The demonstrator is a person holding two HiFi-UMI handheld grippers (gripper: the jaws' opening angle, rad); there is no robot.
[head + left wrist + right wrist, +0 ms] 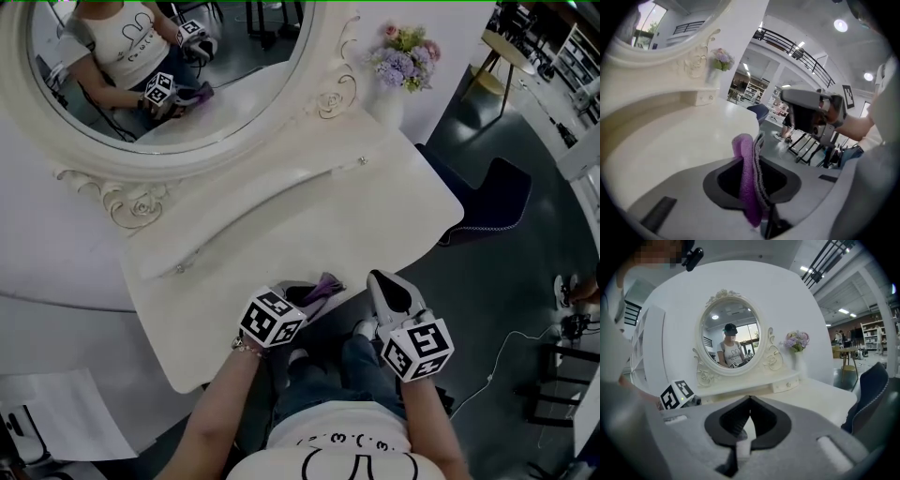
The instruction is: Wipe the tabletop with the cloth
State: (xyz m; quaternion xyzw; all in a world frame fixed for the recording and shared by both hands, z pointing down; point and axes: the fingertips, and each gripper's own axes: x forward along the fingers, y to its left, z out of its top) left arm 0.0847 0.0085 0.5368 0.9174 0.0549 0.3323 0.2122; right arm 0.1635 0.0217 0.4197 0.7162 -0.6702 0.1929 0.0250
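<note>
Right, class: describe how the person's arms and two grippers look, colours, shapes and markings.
The left gripper and right gripper are pale grey tapering tongs with dark inner pads; each bears a white cube with black square markers. No sleeves cover the arms; the T-shirt is white.

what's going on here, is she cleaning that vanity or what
A person sits at a white dressing table with an oval mirror and a vase of flowers, a handheld gripper in each hand. The left gripper is clamped on a purple cloth, held at the tabletop's near edge; whether the cloth touches the surface can't be told. The right gripper is shut and empty, hanging off the table over the person's lap.
</note>
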